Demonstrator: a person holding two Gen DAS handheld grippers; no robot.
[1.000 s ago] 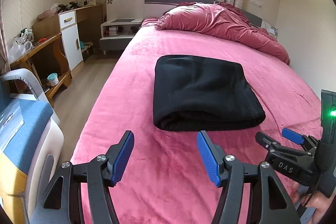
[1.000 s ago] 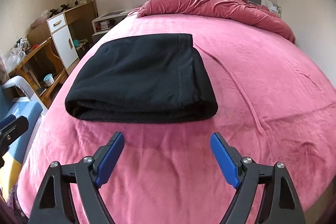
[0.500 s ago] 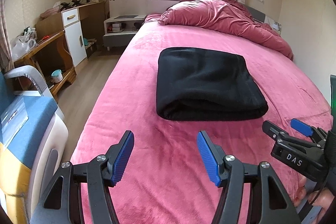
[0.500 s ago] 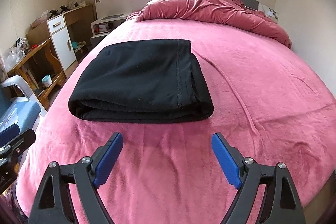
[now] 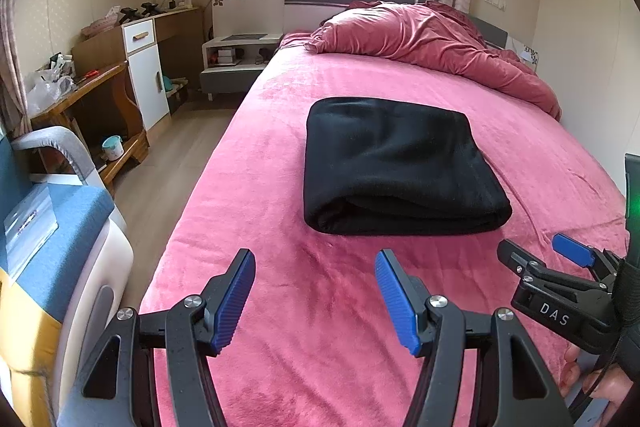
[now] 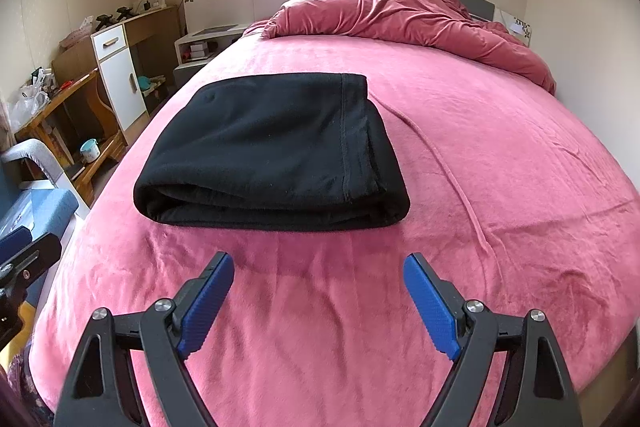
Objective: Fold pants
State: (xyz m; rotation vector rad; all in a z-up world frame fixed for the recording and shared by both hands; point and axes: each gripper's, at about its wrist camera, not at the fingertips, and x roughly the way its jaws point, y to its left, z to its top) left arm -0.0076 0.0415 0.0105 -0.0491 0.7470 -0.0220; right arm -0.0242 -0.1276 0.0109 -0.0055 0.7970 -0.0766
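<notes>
The black pants (image 5: 396,163) (image 6: 272,151) lie folded into a thick flat rectangle on the pink bed (image 5: 312,307) (image 6: 500,155), the rounded fold facing me. My left gripper (image 5: 315,297) hovers over bare sheet short of the near edge of the pants, open, nothing between its blue pads. My right gripper (image 6: 318,301) is likewise open and empty, just in front of the pants. In the left wrist view the right gripper (image 5: 542,251) shows at the right edge, with a hand (image 5: 592,379) on its handle.
A crumpled pink duvet (image 5: 424,39) (image 6: 400,11) is heaped at the head of the bed under the window. Left of the bed are a floor strip, a nightstand (image 5: 236,63), a wooden desk with a white cabinet (image 5: 120,79), and a chair (image 5: 48,219).
Both views have drawn back a little from the pants, which now sit slightly farther away. The pants themselves have not moved and both grippers stay open.
</notes>
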